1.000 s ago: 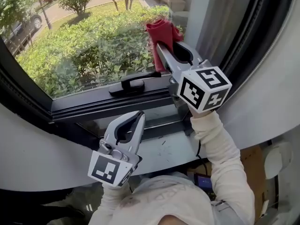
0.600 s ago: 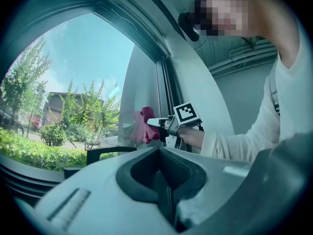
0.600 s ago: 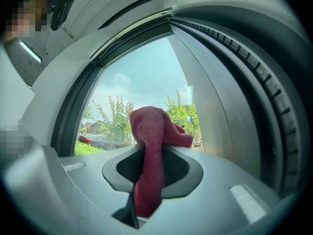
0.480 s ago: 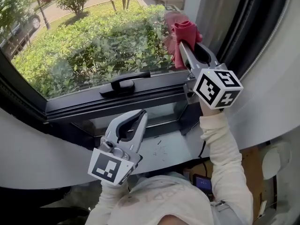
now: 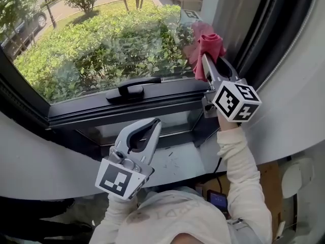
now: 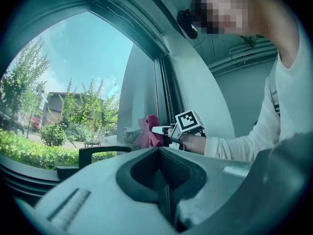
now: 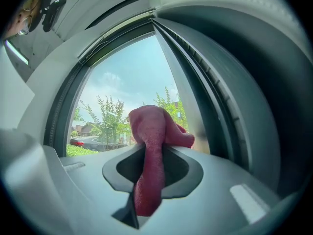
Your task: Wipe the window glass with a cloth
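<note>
Right gripper (image 5: 207,60): clenched on a red cloth (image 5: 205,40). A strip of the fabric runs down between the jaws and a bunched head stands out past the tips. The cloth sits at the lower right of the window glass (image 5: 101,39), apparently against the pane, just above the dark frame rail (image 5: 127,110) and near the right-hand frame.

Left gripper (image 5: 154,122): jaws closed together on nothing, held low over the sill (image 5: 183,161), well apart from the pane.

Risks, as judged:
- The wad is small, so hard pressure could bring the bare jaw tips onto the glass.
- A sweep leftward along the rail could snag the cloth on the window handle (image 5: 133,89).
- Friction may pull the strip out of the grip.
</note>
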A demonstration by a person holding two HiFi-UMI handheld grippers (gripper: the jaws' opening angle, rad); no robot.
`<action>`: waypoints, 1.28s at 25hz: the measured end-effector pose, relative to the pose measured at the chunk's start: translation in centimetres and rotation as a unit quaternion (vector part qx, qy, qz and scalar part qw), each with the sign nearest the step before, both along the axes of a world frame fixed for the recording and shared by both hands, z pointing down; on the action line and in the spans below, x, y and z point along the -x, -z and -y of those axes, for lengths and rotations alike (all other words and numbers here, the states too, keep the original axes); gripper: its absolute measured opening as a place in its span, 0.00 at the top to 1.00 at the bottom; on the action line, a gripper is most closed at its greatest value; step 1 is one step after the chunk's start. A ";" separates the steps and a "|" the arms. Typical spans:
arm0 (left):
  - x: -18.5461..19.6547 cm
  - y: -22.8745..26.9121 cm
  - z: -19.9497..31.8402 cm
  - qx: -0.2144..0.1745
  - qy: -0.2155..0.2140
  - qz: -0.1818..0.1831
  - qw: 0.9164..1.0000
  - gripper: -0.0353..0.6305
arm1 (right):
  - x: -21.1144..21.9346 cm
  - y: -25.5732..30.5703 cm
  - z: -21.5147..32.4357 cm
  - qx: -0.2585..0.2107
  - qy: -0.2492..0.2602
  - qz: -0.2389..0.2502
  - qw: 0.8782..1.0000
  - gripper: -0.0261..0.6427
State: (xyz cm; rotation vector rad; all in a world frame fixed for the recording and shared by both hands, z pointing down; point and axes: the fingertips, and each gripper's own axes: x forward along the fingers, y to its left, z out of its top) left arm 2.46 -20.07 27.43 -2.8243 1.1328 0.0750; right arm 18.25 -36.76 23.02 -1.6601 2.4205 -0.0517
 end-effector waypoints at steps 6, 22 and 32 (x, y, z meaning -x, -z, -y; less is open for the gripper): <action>-0.5 0.1 -0.2 -0.003 0.001 0.005 1.000 0.95 | 0.2 -0.8 -0.2 0.009 0.011 0.009 1.000 0.81; -1.4 1.7 -2.7 -0.024 0.000 0.012 1.000 0.95 | 7.9 0.8 -11.7 -0.040 0.176 -0.007 0.984 0.81; -1.4 1.8 -3.9 -0.033 0.001 0.011 0.999 0.95 | 6.9 -3.0 -20.4 -0.070 0.193 0.002 0.979 0.81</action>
